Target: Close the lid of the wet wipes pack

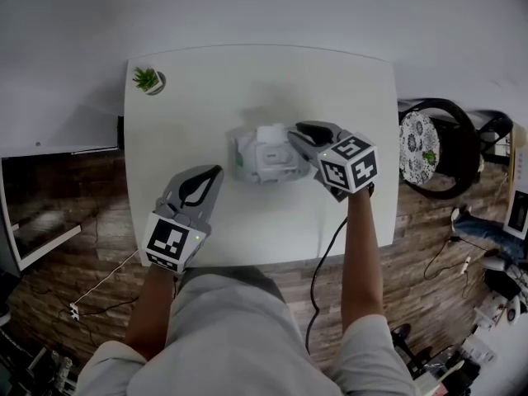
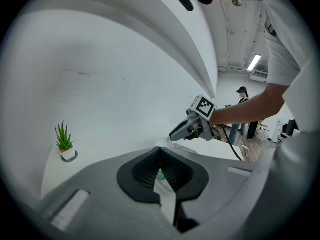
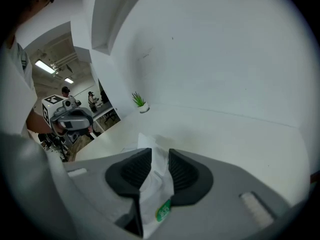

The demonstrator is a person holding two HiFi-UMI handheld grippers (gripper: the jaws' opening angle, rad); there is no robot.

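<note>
The white wet wipes pack (image 1: 262, 158) lies in the middle of the white table (image 1: 330, 81), with a raised white rectangular lid on top. My right gripper (image 1: 297, 132) hovers over the pack's right side. Its jaws stand a little apart, and in the right gripper view (image 3: 160, 155) the pack (image 3: 156, 176) with its green label shows through the gap; I see no pad pressing on it. My left gripper (image 1: 216, 172) rests near the front left of the pack with its tips together (image 2: 160, 151). The pack (image 2: 163, 185) shows below the tips.
A small potted plant (image 1: 148, 79) stands at the table's far left corner. A black chair with a patterned cushion (image 1: 431, 147) is to the right of the table. Cables run over the wooden floor. People stand far off in the room.
</note>
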